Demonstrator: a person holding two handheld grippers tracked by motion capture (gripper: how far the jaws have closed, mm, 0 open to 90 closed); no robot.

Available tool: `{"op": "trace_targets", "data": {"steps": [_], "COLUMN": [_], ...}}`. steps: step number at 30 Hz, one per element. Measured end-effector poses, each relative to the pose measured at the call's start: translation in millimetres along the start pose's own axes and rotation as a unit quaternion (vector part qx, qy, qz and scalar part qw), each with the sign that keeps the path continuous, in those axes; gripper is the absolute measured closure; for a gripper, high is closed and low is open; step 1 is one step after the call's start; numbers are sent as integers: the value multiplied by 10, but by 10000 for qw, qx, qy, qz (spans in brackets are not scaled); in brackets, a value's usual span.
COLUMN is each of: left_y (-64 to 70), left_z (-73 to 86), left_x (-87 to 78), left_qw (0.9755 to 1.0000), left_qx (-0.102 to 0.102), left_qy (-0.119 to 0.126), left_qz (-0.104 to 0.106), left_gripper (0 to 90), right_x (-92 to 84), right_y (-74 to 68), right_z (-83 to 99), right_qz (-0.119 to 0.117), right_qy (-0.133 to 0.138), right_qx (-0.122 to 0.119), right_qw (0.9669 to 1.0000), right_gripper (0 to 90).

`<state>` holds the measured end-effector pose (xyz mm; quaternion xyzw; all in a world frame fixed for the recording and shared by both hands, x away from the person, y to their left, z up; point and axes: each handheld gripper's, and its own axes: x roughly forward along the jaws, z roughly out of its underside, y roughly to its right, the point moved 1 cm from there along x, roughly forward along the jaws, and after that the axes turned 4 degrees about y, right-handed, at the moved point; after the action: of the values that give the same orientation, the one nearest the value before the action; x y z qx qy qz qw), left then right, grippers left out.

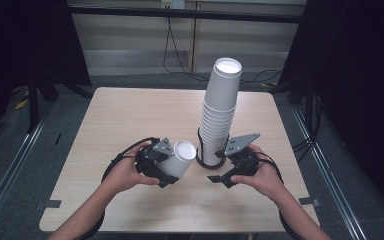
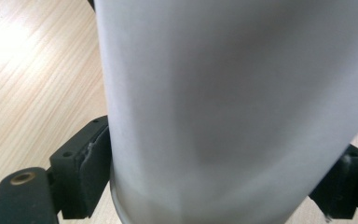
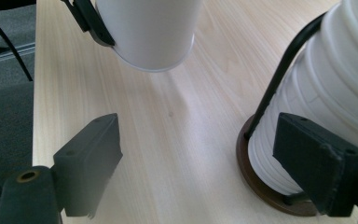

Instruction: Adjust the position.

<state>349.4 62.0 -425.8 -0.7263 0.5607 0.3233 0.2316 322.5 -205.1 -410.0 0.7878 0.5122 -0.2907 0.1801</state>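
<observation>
A pale wood-grain table (image 1: 130,120) stands on a grey floor, with dark frames at both sides and a cable hanging down the wall behind. At its near edge the left claw (image 1: 172,172) is clamped on a single white paper cup (image 1: 178,159): in the left gripper view the two black pads press against opposite sides of the cup's wall near its rim. The cup lies tilted in that grip, raised off the table, its closed bottom turned up and toward the stack. Just beside it to the right, the right claw (image 1: 220,167) is spread wide with nothing between its pads; in the right gripper view one jaw stands over bare wood and the other sits close against the lowest cups of the stack, though contact cannot be made out. That stack of white cups (image 1: 221,107) rises tall and leans slightly, upside down, on a round dark base (image 3: 261,186) with a thin black upright rod (image 3: 284,70) along its side. Both forearms enter from the bottom edge.
</observation>
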Motion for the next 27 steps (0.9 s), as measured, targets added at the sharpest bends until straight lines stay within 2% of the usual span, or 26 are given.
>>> {"op": "trace_targets", "data": {"steps": [10, 16, 18, 27], "left_y": [61, 95, 112, 161], "left_z": [-31, -44, -52, -69], "left_x": [73, 110, 131, 205], "left_qw": [9997, 9996, 9995, 9987], "left_qx": [160, 174, 194, 330], "left_qy": [-162, -186, -205, -336], "left_qz": [109, 146, 173, 218], "left_gripper": [141, 141, 141, 141], "right_x": [72, 98, 111, 127], "right_y": [-41, -56, -71, -95], "right_z": [-15, -24, -48, -101], "right_qz": [-147, -276, -332, -392], "right_qy": [-116, -155, -156, -252], "right_qx": [-76, -76, -167, -243], "right_qw": [9998, 9995, 9992, 9986], "right_gripper": [149, 149, 148, 149]}}
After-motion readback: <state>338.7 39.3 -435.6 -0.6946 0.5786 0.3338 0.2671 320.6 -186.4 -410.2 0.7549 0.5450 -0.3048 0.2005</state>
